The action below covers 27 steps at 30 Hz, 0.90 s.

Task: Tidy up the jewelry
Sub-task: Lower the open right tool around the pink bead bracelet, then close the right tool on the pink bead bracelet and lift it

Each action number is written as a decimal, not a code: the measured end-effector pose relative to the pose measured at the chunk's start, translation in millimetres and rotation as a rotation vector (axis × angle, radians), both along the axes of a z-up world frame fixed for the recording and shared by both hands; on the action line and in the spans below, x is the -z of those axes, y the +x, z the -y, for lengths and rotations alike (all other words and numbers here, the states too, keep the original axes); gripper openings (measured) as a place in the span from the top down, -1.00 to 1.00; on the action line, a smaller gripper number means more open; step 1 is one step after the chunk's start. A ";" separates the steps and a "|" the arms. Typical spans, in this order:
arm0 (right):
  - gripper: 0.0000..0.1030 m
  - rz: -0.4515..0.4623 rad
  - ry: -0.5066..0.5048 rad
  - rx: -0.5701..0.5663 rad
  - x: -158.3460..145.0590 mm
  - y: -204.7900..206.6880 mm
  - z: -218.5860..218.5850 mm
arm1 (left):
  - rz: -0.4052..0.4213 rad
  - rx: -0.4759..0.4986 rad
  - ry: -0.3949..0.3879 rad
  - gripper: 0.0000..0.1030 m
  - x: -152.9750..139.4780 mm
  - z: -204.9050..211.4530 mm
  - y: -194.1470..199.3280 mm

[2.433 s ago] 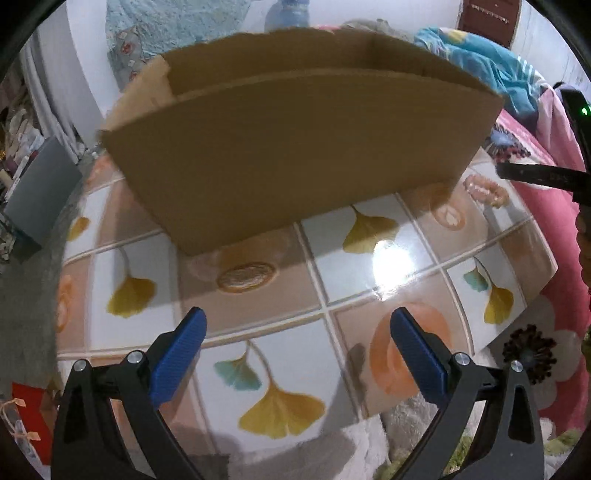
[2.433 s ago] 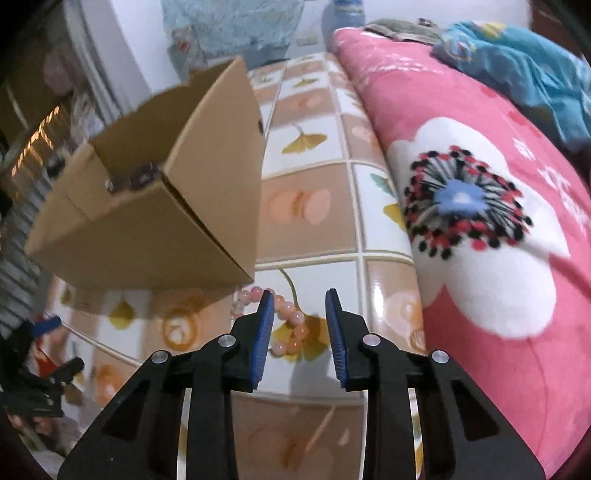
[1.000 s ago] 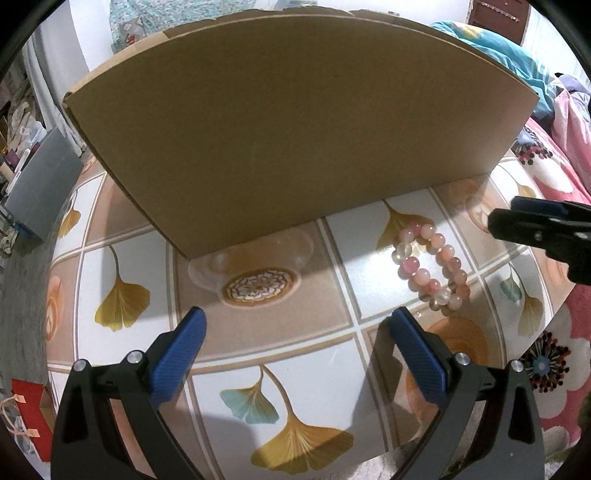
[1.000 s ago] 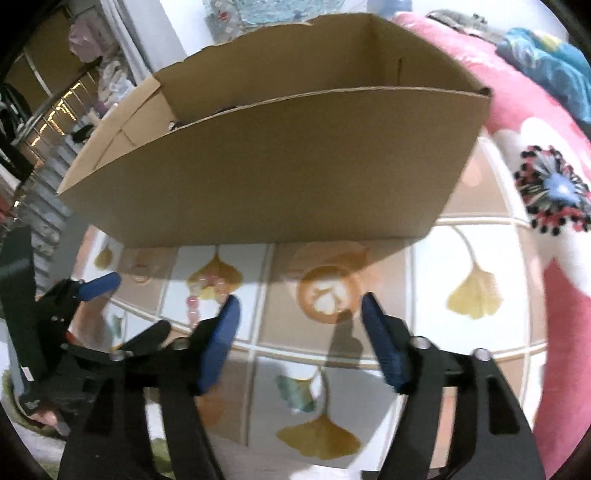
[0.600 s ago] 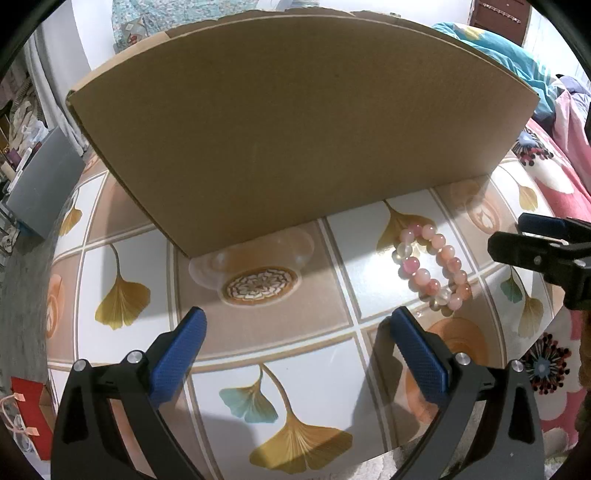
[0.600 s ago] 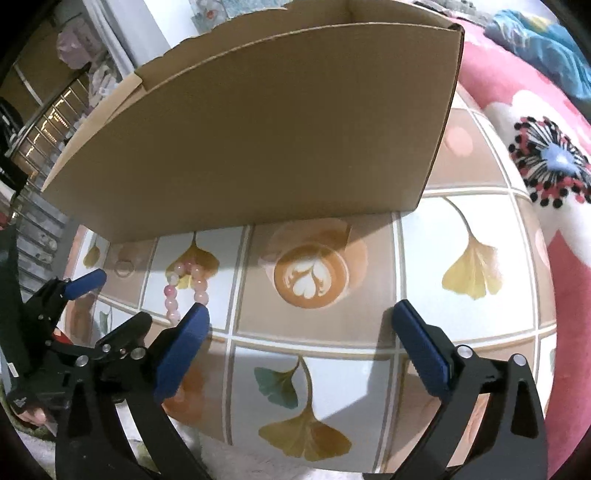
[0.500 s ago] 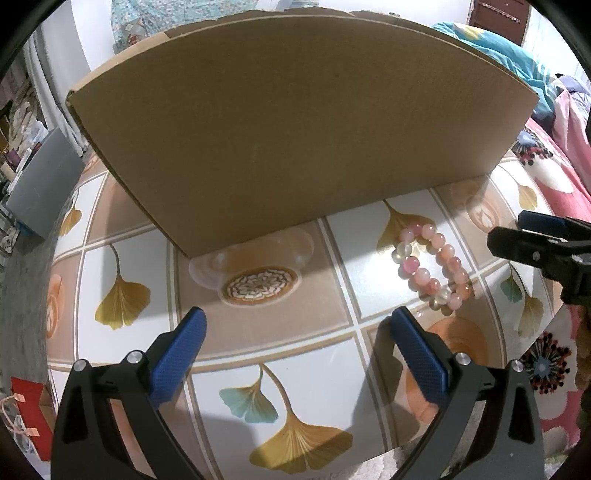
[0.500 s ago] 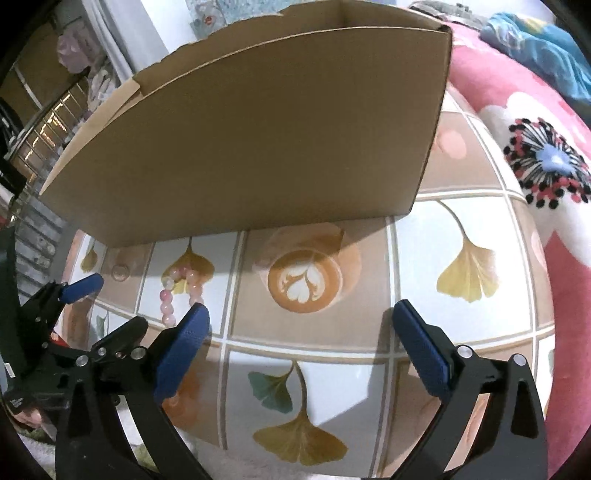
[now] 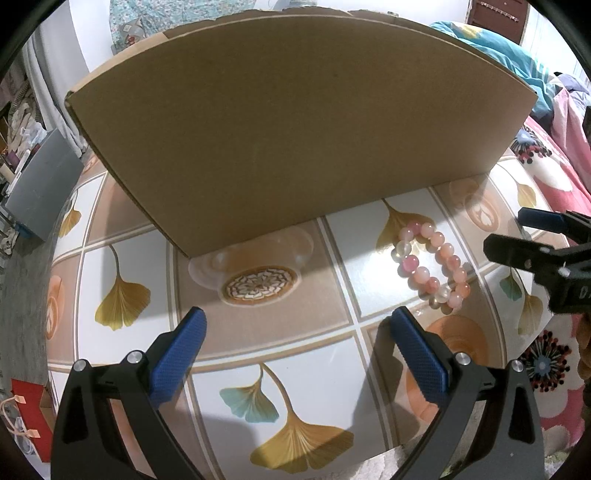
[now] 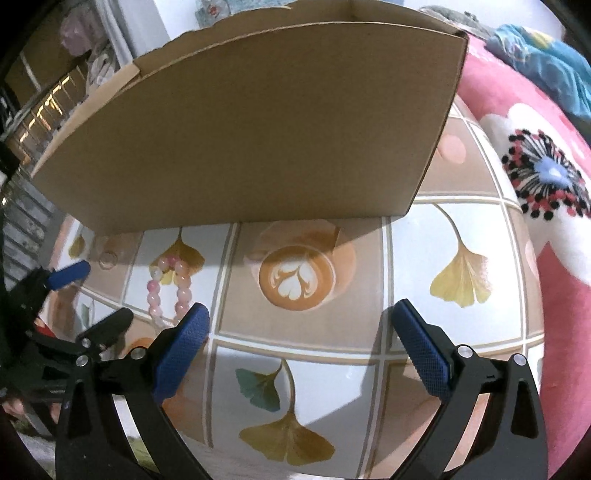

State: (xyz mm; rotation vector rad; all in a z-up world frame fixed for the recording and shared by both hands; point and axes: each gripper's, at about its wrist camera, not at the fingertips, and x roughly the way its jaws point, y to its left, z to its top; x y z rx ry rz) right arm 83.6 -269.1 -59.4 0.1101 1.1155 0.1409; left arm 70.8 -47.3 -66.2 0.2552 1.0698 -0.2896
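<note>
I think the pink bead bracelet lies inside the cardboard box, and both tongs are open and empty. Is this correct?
Not quite. The pink bead bracelet lies on the tiled table, in front of the cardboard box, as the left wrist view shows. Both tongs, left and right, are open and empty.

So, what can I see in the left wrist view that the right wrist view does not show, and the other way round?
Only the left wrist view shows the grey box and the red bag beside the table, and the clear dish at the box's foot. Only the right wrist view shows the cardboard box's open top edge and a small ring. Both show the cardboard box, the pink bead bracelet, the tiled table, and both open grippers: left gripper, right gripper.
</note>
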 end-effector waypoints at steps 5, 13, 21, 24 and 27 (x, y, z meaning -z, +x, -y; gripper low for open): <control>-0.86 -0.004 -0.042 -0.016 4.3 0.6 -12.6 | 0.000 0.000 0.000 -0.90 -0.2 0.1 0.1; -0.86 -0.002 -0.112 -0.017 13.8 0.3 -32.6 | -0.001 0.000 0.000 -0.90 0.9 0.5 -0.2; -0.86 -0.003 -0.120 -0.019 15.4 0.8 -37.3 | -0.001 0.000 0.000 -0.90 0.7 0.8 0.0; -0.86 0.004 -0.121 -0.021 15.5 -1.1 -32.9 | 0.001 0.002 0.000 -0.90 0.8 0.8 -0.2; -0.86 0.011 -0.119 -0.021 9.8 -3.0 -27.6 | 0.016 0.005 -0.005 -0.90 1.0 0.1 -1.8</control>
